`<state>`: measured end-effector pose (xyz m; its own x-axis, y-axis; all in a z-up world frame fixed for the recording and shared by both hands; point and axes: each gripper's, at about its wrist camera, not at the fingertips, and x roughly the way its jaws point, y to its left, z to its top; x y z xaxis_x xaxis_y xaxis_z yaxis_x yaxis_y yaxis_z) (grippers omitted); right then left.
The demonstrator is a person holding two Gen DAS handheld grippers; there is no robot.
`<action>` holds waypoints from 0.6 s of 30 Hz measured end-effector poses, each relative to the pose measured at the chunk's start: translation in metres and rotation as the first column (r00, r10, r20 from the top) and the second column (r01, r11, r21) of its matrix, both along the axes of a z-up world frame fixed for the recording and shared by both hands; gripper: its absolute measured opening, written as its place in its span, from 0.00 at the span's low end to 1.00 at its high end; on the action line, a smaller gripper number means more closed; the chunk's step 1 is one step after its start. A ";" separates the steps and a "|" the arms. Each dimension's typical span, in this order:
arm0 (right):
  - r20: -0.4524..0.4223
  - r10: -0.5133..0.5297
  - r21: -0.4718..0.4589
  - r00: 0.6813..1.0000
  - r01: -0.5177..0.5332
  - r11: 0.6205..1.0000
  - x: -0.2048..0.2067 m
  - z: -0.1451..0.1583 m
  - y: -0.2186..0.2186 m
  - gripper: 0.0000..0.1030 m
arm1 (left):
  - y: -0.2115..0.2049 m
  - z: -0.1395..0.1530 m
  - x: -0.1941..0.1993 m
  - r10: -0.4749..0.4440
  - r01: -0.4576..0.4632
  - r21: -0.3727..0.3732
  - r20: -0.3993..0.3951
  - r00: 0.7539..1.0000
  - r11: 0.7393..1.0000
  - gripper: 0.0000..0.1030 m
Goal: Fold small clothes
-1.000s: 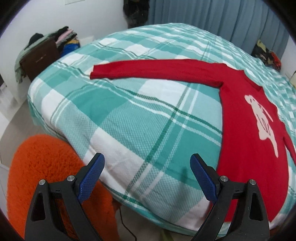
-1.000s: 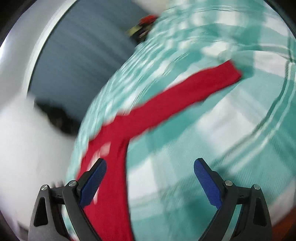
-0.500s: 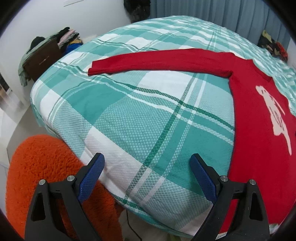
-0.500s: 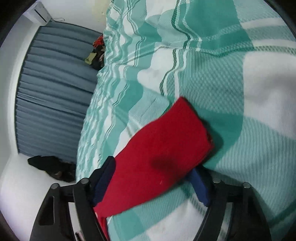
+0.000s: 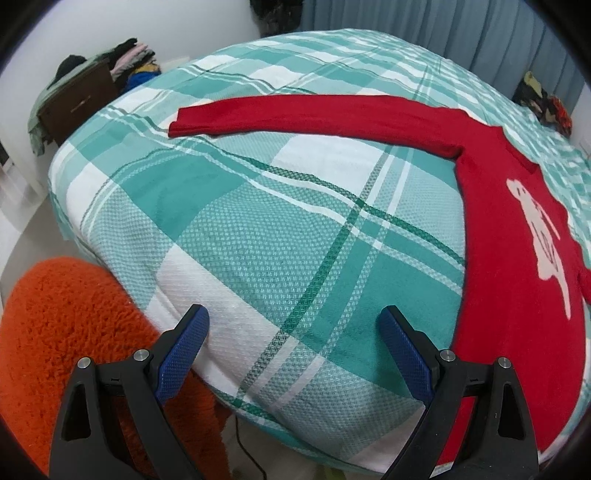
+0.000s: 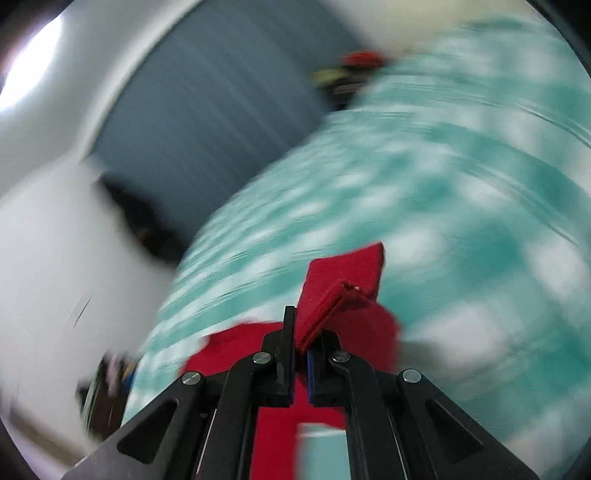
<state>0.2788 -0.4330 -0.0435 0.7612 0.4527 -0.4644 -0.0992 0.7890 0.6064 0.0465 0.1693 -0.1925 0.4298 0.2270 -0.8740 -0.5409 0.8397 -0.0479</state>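
Pinching the red sweater cuff in your right gripper, left gripper hanging wide apart over the plaid bedspread, orange cushion at 8 o'clock.

Bedroom with a plaid-covered bed

A bed in teal-and-white plaid fills the room, with blue-grey curtains behind it and a white wall at the left. A dark wooden cabinet heaped with clothes stands by that wall; a fuzzy orange cushion sits at the bed's near corner.
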 end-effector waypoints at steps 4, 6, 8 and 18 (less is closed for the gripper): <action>0.048 0.295 -0.005 0.954 -0.295 0.955 0.018 0.028 0.130 0.05 | 0.001 0.000 -0.003 0.002 -0.002 -0.014 0.000 1.000 1.000 0.92; 0.007 0.431 0.053 0.902 -0.431 0.901 0.029 0.017 0.186 0.24 | 0.002 0.000 -0.004 0.004 -0.004 -0.016 -0.001 1.000 1.000 0.92; -0.078 0.527 0.123 0.846 -0.516 0.848 0.037 -0.005 0.225 0.72 | 0.003 0.000 -0.004 0.002 -0.002 -0.018 -0.003 1.000 1.000 0.92; -0.185 0.260 -0.023 0.948 -0.268 0.963 0.047 -0.046 0.117 0.45 | 0.004 -0.002 -0.002 0.006 -0.006 -0.030 -0.001 1.000 1.000 0.92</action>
<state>0.3259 -0.3160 -0.0892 0.5201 0.6003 -0.6075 -0.2015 0.7775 0.5957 0.0450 0.1731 -0.1947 0.4276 0.2032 -0.8808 -0.5461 0.8346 -0.0726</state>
